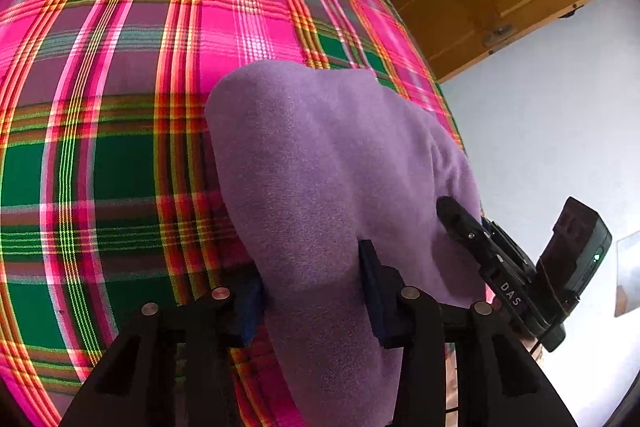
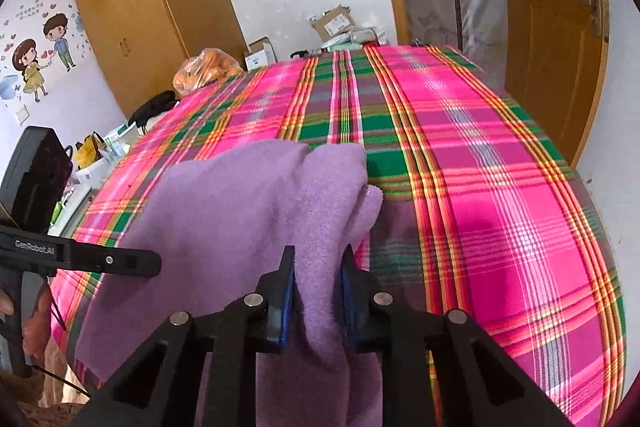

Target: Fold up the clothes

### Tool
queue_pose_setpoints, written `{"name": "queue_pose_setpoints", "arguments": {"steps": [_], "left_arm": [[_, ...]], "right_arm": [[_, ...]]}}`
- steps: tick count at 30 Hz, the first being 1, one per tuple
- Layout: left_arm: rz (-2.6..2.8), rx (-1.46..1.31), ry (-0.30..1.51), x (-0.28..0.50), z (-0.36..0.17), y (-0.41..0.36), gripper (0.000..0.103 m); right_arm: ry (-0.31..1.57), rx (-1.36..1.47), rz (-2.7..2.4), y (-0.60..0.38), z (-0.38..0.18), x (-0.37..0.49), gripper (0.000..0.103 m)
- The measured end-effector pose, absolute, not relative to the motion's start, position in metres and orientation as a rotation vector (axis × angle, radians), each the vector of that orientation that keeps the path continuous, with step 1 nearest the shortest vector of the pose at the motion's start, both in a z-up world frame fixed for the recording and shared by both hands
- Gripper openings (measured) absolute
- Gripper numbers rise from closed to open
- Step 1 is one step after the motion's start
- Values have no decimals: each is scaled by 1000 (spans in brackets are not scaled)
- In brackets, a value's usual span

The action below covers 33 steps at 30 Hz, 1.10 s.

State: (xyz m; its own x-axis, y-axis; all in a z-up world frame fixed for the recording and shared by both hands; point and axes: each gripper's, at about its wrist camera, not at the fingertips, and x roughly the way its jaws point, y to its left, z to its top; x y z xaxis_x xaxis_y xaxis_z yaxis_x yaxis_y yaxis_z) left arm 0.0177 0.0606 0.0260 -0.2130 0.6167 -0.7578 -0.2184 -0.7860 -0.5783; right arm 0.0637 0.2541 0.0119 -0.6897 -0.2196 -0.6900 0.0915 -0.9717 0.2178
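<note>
A purple fleece garment (image 1: 320,163) lies bunched on a bed covered with a pink and green plaid sheet (image 1: 100,87). My left gripper (image 1: 312,291) is shut on the near edge of the garment, with fabric draped between and over its blue pads. My right gripper (image 2: 318,291) is shut on another part of the same garment (image 2: 240,211), which hangs down between its pads. The right gripper also shows in the left wrist view (image 1: 472,227), close beside the cloth. The left gripper shows at the left of the right wrist view (image 2: 120,263).
The plaid sheet (image 2: 480,187) stretches away ahead. A wooden door (image 2: 552,27) stands to the right, a wardrobe (image 2: 132,7) at the back left. Boxes (image 2: 336,23) and an orange bag (image 2: 204,67) sit beyond the bed's far edge. Clutter lies left of the bed.
</note>
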Motion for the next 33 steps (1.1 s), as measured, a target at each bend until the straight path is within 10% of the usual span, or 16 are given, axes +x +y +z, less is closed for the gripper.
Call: {"name": "queue_pose_setpoints", "arguments": {"steps": [33], "left_arm": [[2172,-1490,-677,-78,46,-46,42]], "right_arm": [[-328,1093,-2627,159,39,-48,20]]}}
